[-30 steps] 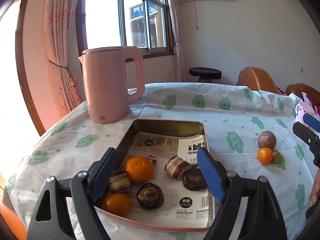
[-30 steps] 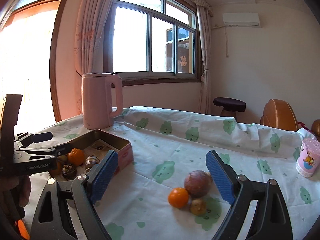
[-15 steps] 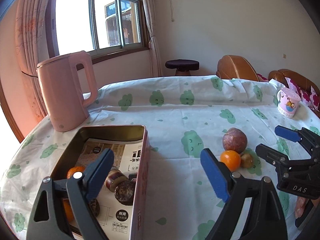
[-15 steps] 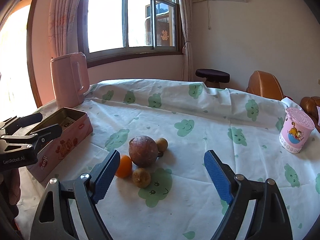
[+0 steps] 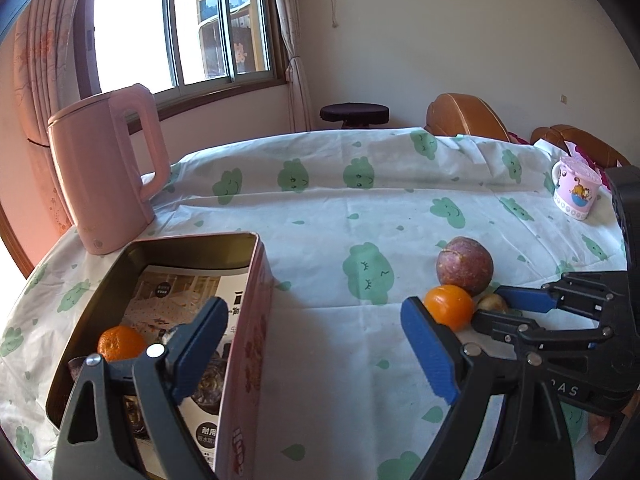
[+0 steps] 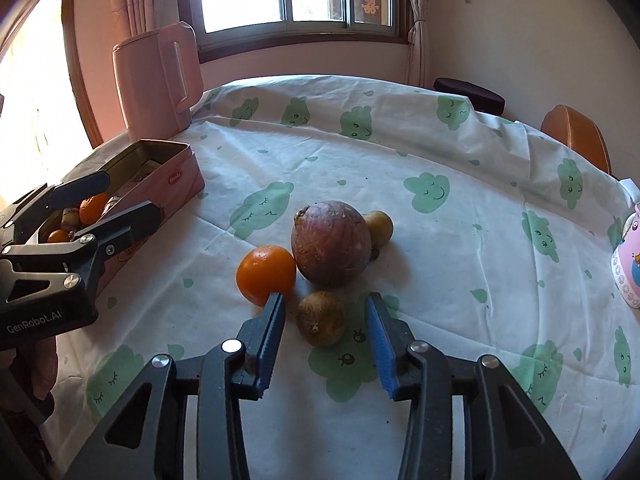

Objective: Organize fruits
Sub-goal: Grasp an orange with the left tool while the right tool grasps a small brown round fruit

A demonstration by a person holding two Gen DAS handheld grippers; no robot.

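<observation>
A small cluster of fruit lies on the tablecloth: a purple passion fruit (image 6: 330,243), an orange (image 6: 265,273), a small brown fruit (image 6: 321,318) in front and another small one (image 6: 378,228) behind. My right gripper (image 6: 325,312) is open, its fingers on either side of the front brown fruit, apart from it. It shows in the left wrist view (image 5: 500,307) too. My left gripper (image 5: 316,352) is open and empty beside the pink tin (image 5: 256,320), which holds an orange (image 5: 121,342) and dark fruits.
A pink kettle (image 5: 100,176) stands behind the tin. A pink cartoon mug (image 5: 576,188) stands at the table's far right. Brown chairs (image 5: 464,116) and a dark stool (image 5: 354,114) are beyond the table's far edge.
My right gripper moved down and forward to the fruit cluster and narrowed around the small brown fruit. My left gripper moved right, away from above the tin.
</observation>
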